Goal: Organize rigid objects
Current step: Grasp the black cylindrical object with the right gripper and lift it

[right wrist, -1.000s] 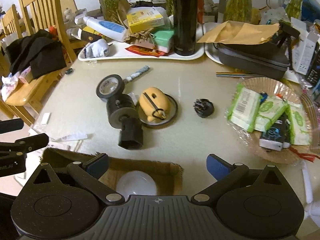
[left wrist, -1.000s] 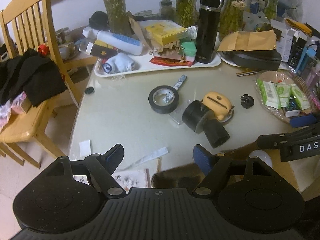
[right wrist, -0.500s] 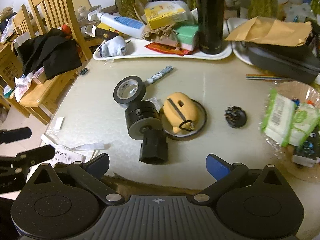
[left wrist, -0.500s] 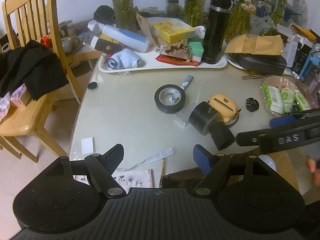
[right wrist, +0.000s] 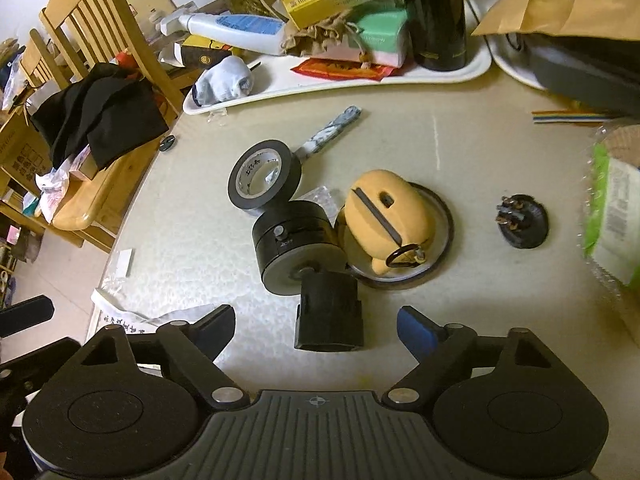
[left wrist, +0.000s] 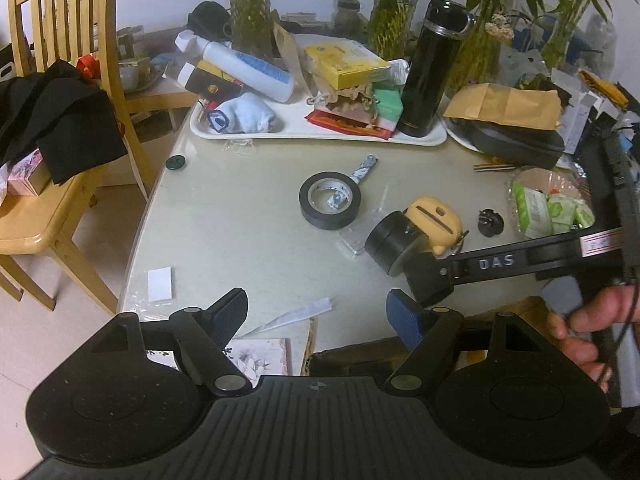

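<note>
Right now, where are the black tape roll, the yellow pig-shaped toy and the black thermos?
black tape roll (right wrist: 262, 194), right wrist view, on its outer black band.
yellow pig-shaped toy (right wrist: 384, 216), right wrist view, on its back.
black thermos (left wrist: 430, 68), left wrist view, mid-body.

My right gripper's arm (left wrist: 520, 258) crosses the black cylinder mount (left wrist: 394, 240), hiding its lower block. The thermos (right wrist: 434, 12) loses its top to the frame edge, and the wipes packet (right wrist: 612, 216) smears at the right rim.
</note>
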### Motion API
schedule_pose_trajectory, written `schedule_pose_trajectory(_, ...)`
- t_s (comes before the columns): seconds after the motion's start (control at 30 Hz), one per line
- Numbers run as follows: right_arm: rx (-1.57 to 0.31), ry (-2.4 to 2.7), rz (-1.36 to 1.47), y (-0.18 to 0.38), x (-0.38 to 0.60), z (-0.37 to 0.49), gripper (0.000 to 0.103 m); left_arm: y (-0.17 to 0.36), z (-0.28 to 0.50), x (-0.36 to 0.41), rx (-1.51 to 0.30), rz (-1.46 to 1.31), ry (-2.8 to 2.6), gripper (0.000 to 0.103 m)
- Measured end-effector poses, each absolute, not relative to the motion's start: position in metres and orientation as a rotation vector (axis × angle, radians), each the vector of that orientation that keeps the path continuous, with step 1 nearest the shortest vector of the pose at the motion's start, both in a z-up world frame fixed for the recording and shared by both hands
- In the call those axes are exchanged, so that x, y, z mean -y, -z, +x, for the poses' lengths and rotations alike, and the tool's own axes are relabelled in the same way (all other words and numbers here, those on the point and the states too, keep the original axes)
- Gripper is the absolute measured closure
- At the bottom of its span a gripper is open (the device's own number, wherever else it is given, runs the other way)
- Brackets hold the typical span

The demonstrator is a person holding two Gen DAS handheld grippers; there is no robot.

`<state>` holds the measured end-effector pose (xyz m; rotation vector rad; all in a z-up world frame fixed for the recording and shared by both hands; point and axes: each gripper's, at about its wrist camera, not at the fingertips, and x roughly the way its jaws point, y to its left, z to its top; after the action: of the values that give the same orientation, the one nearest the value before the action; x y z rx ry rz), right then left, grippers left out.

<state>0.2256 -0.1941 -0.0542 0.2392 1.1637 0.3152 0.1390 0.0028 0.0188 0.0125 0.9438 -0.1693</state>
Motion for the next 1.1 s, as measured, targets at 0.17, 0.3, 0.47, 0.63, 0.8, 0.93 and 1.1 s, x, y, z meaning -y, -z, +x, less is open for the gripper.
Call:
schedule_pose_trajectory(0.17,-1.192,-0.337,0.244,0.067,0.188,0.231,0.026,-0.018,0.14,-0.004,-0.951,0.003,0.17,0.027)
schedule_pose_trajectory(0.3,-1.212,-0.329,0.21,0.078,0.181,0.233,0.033,-0.017,0.14,-0.003,-0.952,0.003,0.171,0.027)
schedule_pose_trajectory(0.47,-1.224,-0.312,0.194,0.083,0.178,0.232,0.058,-0.016,0.141,-0.003,-0.958,-0.003,0.174,0.027)
schedule_pose_trajectory(0.63,-1.198,-0.283,0.183,0.073,0.18,0.226,0.059,-0.015,0.141,-0.002,-0.956,0.0,0.177,0.027)
schedule_pose_trajectory(0.8,-1.202,-0.22,0.149,0.058,0.188,0.223,0.059,-0.014,0.14,-0.001,-0.953,0.004,0.184,0.027)
schedule_pose_trajectory(0.93,-1.159,-0.213,0.113,0.035,0.196,0.215,0.059,-0.013,0.141,-0.001,-0.952,-0.001,0.197,0.027)
schedule_pose_trajectory(1.1,-1.128,-0.198,0.154,0.01,0.214,0.205,0.059,-0.013,0.14,0.004,-0.938,0.02,0.219,0.027)
